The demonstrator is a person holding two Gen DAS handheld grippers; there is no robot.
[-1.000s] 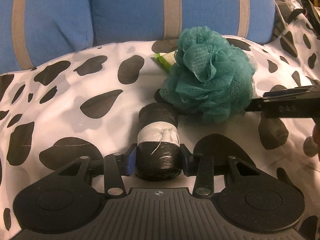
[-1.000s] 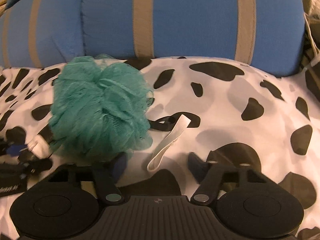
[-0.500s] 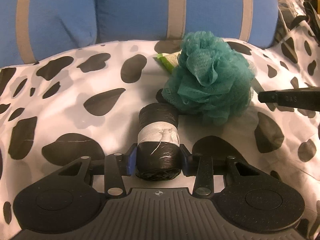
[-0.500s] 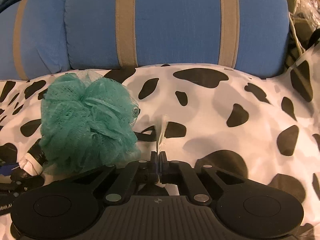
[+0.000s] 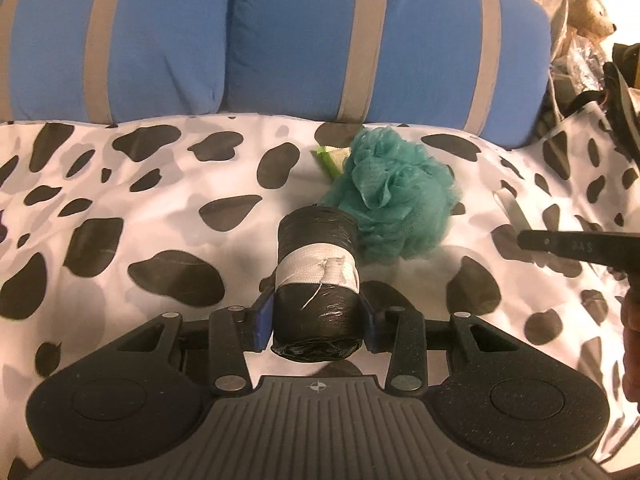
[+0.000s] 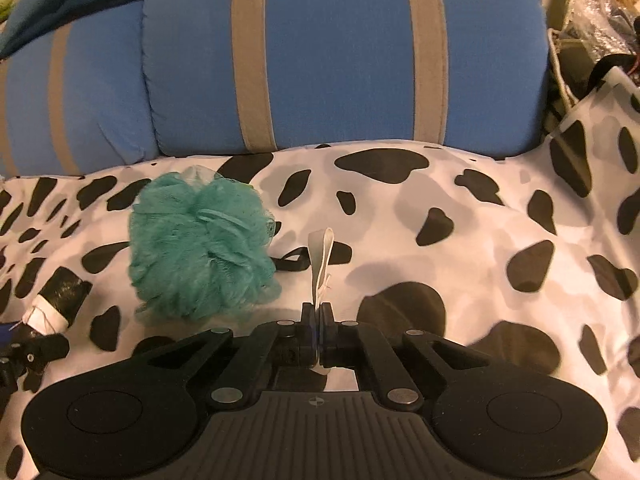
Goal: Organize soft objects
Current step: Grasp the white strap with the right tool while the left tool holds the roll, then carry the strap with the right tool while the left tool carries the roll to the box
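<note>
The left gripper is clamping the black roll; the right gripper is pinching the white strap right of the green sponge on the spotted sheet. Lift both straight and slowly, keeping grips firm.

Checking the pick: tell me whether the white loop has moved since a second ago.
Yes. The white loop, earlier lying slack on the spotted cover, now stands upright, pinched in the right gripper beside the teal pouf.

so I count one teal loofah, one black bag roll, one white strap, two blue cushions.
</note>
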